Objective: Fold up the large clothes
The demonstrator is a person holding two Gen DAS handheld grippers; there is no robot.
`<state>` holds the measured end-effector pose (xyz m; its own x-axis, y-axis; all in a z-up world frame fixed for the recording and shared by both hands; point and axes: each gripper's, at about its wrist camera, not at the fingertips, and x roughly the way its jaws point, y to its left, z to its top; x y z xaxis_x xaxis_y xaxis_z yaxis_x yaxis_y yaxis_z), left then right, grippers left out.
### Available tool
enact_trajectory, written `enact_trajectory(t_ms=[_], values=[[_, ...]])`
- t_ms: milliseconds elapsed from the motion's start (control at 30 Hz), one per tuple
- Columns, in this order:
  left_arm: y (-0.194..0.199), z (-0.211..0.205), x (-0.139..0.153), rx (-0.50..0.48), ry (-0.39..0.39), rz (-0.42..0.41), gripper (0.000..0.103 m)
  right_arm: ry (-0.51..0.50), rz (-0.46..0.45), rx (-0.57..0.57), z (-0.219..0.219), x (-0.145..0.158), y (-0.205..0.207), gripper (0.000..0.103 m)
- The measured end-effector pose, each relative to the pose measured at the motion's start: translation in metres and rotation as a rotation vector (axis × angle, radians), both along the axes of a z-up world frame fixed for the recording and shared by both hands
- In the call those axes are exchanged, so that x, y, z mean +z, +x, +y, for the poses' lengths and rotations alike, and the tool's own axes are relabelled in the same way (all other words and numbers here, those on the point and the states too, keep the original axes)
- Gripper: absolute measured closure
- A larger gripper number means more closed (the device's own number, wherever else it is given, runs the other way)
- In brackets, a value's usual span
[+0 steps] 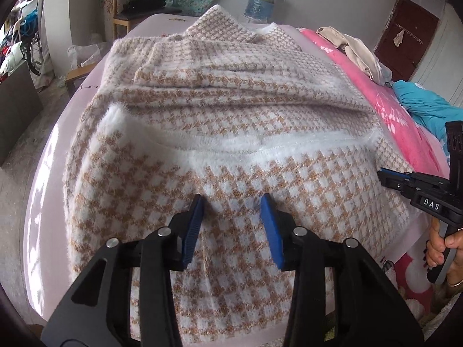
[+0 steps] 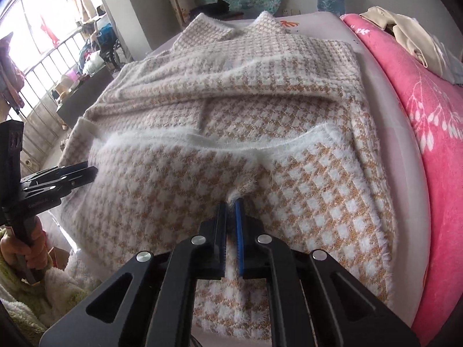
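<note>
My right tongs (image 2: 232,202) are pinched on a fuzzy ridge of the houndstooth sweater (image 2: 225,121). My left tongs (image 1: 232,202) stand partly apart, blue pads (image 1: 193,225) resting on the knit with nothing caught between them. The sweater lies under and ahead of both, partly folded on the pale bed sheet (image 1: 52,173). A pink blanket (image 2: 428,115) runs along my right.

Fuzzy tan-and-white houndstooth sweater (image 1: 231,133), partly folded, flat on the pale bed, white-trimmed edge across its middle.
</note>
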<state>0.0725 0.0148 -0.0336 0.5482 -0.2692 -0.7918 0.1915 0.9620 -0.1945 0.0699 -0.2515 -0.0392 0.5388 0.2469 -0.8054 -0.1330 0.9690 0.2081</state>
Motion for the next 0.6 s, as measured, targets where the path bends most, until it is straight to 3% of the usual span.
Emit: enact_trajectory(t_ms=[200,267,300,367,533,600], values=[[0.009,0.011,0.006,0.019,-0.064,0.002,0.068,0.073,0.033,-0.027,-0.014,-0.001,0.011,0.097],[0.005,0.019,0.015,0.031,-0.067,-0.026,0.068,0.091,0.009,-0.04,-0.025,0.011,0.007,0.092],[0.003,0.024,0.02,0.037,-0.061,-0.045,0.068,0.077,-0.019,-0.064,-0.031,0.018,0.005,0.088],[0.0,0.035,0.028,0.067,-0.033,-0.08,0.064,0.024,-0.071,-0.121,-0.046,0.029,0.004,0.069],[0.009,0.061,0.03,0.161,0.057,-0.093,0.062,-0.049,-0.048,-0.176,-0.065,0.025,0.019,0.067],[0.014,0.067,0.028,0.192,0.087,-0.08,0.062,-0.08,-0.022,-0.174,-0.066,0.017,0.024,0.061]])
